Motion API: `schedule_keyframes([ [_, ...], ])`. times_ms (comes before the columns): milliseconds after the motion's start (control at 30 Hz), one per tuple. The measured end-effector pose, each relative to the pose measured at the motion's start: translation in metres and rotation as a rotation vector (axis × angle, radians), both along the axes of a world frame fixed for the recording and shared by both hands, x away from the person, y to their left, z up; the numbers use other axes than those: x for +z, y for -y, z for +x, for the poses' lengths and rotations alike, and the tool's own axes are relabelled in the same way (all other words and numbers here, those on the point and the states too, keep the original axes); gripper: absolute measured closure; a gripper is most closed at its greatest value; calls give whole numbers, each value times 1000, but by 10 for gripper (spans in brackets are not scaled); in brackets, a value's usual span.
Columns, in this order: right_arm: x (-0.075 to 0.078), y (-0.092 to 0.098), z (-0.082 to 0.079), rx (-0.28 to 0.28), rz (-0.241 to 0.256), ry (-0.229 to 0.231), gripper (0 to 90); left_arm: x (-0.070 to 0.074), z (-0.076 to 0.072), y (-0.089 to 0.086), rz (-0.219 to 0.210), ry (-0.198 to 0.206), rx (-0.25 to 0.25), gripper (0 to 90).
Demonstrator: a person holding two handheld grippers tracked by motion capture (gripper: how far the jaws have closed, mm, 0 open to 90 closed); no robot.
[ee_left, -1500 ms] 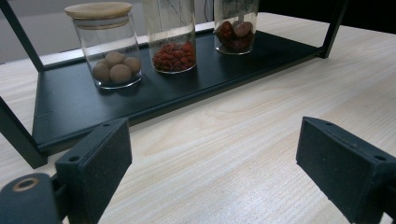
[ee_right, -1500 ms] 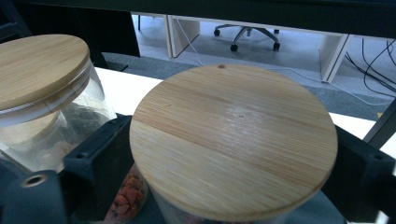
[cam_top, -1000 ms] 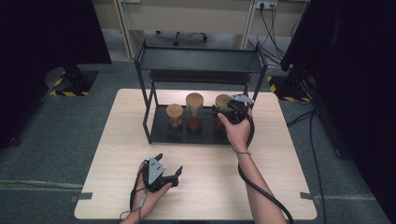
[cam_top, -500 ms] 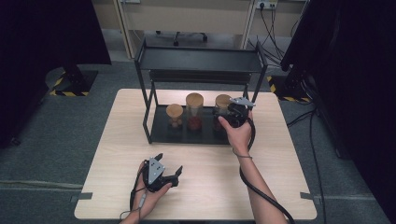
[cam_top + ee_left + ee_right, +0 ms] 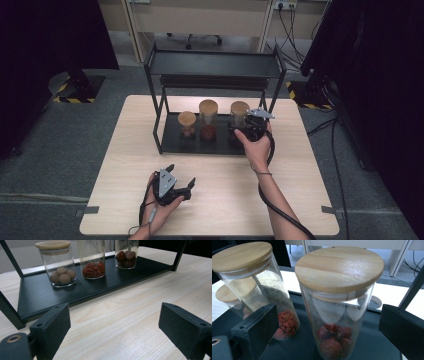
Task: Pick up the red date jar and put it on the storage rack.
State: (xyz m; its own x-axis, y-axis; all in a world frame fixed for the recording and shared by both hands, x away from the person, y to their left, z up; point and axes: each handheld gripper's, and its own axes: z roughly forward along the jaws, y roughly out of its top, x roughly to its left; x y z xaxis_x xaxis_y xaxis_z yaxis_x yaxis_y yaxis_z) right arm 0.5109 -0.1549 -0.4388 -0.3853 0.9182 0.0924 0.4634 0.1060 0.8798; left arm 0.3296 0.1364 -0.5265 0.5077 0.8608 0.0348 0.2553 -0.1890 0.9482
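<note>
Nearest to us on the pale wooden table (image 5: 220, 210), the left gripper (image 5: 172, 186) rests low in the person's hand, its jaws spread wide with nothing between them; in the left gripper view we see bare wood between the two black pads.

Further out sits the black rack (image 5: 215, 67), and on its lower shelf (image 5: 37, 293) we have three glass jars in a row, each with a round wooden lid. The short jar (image 5: 187, 124) on the left holds a few pale brown balls. The middle jar (image 5: 208, 119), taller, carries a layer of small red berries at its bottom. The right-hand jar (image 5: 338, 305) is the one we're working at: a tall clear cylinder standing upright at the right end of the lower shelf, just beside the middle jar, its light-grained wooden lid (image 5: 339, 266) seated flat on top, and a small heap of dark red, wrinkled fruits at its base, the glass above them empty.

The right gripper (image 5: 248, 129) is up at that jar. In the right gripper view we see its jaws held wide apart, one on either side of the glass, the jar between them. We can't tell whether either pad touches it; nothing is pinched.
</note>
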Motion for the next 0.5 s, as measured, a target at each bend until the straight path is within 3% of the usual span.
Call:
schedule_keyframes([
  [500, -3, 1, -16, 27, -18, 2, 32, 0, 0, 0, 3, 2, 1, 103],
])
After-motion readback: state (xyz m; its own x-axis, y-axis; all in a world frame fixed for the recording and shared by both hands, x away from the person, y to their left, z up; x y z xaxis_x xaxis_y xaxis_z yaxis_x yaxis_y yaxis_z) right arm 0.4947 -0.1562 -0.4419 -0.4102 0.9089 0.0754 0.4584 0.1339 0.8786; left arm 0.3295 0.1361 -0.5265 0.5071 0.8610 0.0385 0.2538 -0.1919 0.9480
